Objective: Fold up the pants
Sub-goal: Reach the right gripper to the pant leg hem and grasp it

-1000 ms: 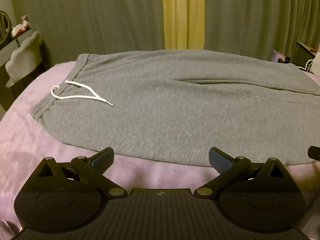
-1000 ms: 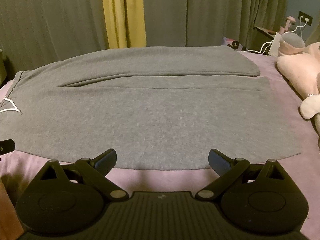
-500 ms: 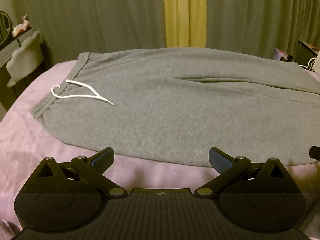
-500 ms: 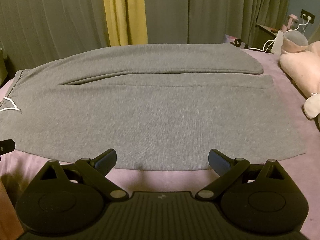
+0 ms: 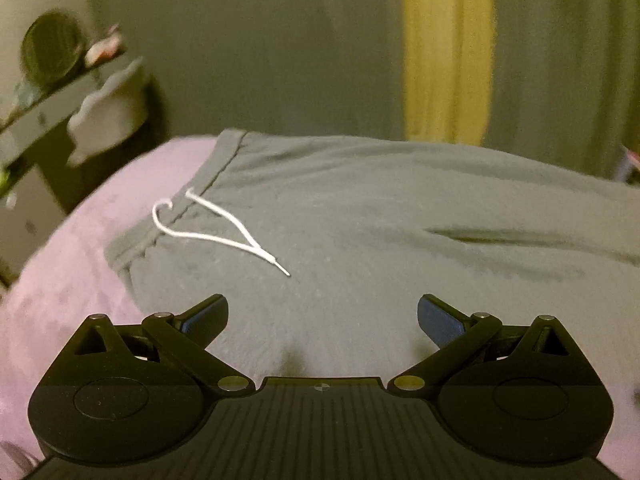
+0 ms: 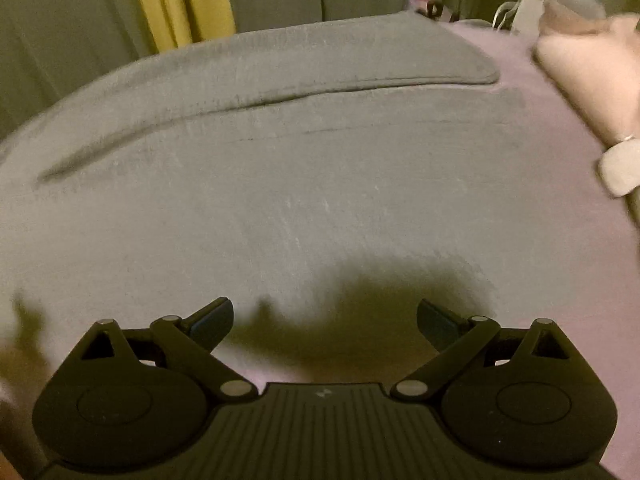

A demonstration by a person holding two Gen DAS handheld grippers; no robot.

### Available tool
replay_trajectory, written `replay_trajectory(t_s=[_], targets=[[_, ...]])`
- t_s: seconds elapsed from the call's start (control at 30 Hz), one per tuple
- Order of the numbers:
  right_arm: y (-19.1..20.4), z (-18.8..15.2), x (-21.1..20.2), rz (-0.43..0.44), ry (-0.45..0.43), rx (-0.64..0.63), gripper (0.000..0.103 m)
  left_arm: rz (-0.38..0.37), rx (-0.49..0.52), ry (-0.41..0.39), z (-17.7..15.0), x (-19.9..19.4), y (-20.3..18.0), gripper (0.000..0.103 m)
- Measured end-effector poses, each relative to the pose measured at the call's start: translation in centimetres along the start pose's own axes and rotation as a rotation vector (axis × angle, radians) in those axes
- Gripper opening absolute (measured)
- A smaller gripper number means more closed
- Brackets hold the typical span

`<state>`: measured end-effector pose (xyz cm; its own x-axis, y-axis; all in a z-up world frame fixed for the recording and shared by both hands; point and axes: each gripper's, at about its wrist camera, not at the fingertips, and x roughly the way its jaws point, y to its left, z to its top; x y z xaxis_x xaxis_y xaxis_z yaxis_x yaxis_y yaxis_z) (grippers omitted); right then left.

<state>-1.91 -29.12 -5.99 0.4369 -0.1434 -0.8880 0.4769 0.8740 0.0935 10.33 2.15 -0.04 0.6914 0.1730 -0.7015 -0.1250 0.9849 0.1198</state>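
Grey sweatpants (image 5: 400,216) lie flat across a pink bedspread (image 5: 72,256), waistband to the left, legs running right. A white drawstring (image 5: 216,232) curls over the waistband. My left gripper (image 5: 322,316) is open, low over the near hip area just right of the waistband corner. In the right wrist view the pants (image 6: 280,168) show both legs, the far leg's cuff (image 6: 476,68) at the upper right. My right gripper (image 6: 325,318) is open above the near leg's lower edge, casting a dark shadow on the cloth. Nothing is held.
Green curtains with a yellow strip (image 5: 444,52) hang behind the bed. A shelf with small items and a pale chair (image 5: 108,116) stand at the left. Pink plush toys (image 6: 588,72) lie at the bed's right end, with cables and a bedside table (image 6: 516,0) behind.
Both grippers have moved forward and down over the pants; the near hem has slipped under the fingers. The left view swung left toward the waistband. Both stay open.
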Motion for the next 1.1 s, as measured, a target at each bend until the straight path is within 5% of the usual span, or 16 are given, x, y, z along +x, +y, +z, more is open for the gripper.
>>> replay_trajectory(t_s=[0.13, 0.3, 0.53, 0.73, 0.8, 0.9, 0.97, 1.03, 1.1], targets=[[1.5, 6.0, 0.8, 0.055, -0.113, 0.021, 0.098, 0.029, -0.107, 0.055, -0.3, 4.7, 0.0, 0.103], [4.4, 15.8, 5.8, 0.024, -0.119, -0.034, 0.098, 0.157, -0.091, 0.039, -1.4, 8.5, -0.2, 0.103], [3.8, 29.1, 16.9, -0.018, -0.013, 0.334, 0.092, 0.167, -0.053, -0.113, -2.1, 9.4, -0.9, 0.103], [4.4, 33.0, 23.2, -0.170, 0.008, 0.392, 0.085, 0.155, 0.001, -0.158, -2.3, 10.6, -1.8, 0.103], [4.4, 33.6, 24.5, -0.182, 0.009, 0.376, 0.075, 0.152, 0.011, -0.156, -2.4, 10.8, -2.0, 0.103], [4.4, 33.7, 25.5, -0.213, 0.009, 0.390, 0.073, 0.150, 0.021, -0.147, -2.6, 11.1, -2.3, 0.103], [4.3, 33.8, 25.6, -0.242, 0.011, 0.395, 0.062, 0.154, 0.028, -0.144, -2.6, 11.1, -2.4, 0.103], [3.9, 33.6, 25.4, -0.283, -0.001, 0.382, 0.023, 0.160, 0.035, -0.143, -2.7, 11.2, -2.6, 0.103], [2.8, 32.9, 24.8, -0.226, -0.014, 0.405, 0.010, 0.164, 0.050, -0.144, -2.8, 11.2, -2.9, 0.103]])
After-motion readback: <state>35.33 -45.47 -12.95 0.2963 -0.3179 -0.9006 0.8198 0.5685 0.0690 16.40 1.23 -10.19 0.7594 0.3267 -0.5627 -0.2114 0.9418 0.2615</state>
